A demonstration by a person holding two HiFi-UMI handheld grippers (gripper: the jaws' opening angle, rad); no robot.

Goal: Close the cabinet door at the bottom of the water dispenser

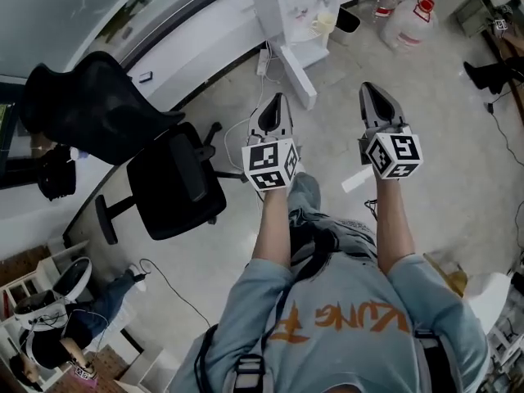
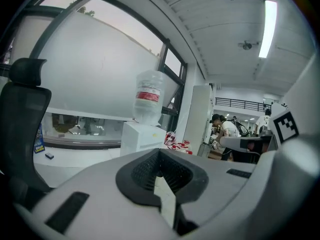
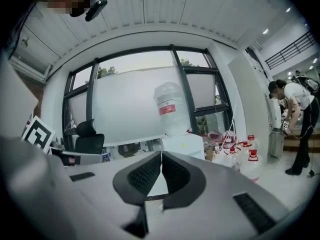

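Note:
The white water dispenser (image 1: 296,8) stands at the far end of the floor, by the window wall. Its bottom cabinet door (image 1: 298,75) swings out towards me, open. In the left gripper view the dispenser (image 2: 141,137) with its water bottle (image 2: 149,97) is straight ahead; the right gripper view also shows the dispenser (image 3: 186,144) and the bottle (image 3: 170,107). My left gripper (image 1: 278,98) is shut and empty, its tip just short of the open door's edge. The right gripper (image 1: 370,88), also shut and empty, is held level to the right of the door.
A black office chair (image 1: 168,178) stands close on the left. Several spare water bottles (image 1: 405,11) sit on the floor right of the dispenser. A cable (image 1: 246,125) and a white strip (image 1: 357,178) lie on the floor. A person (image 3: 294,104) stands far right.

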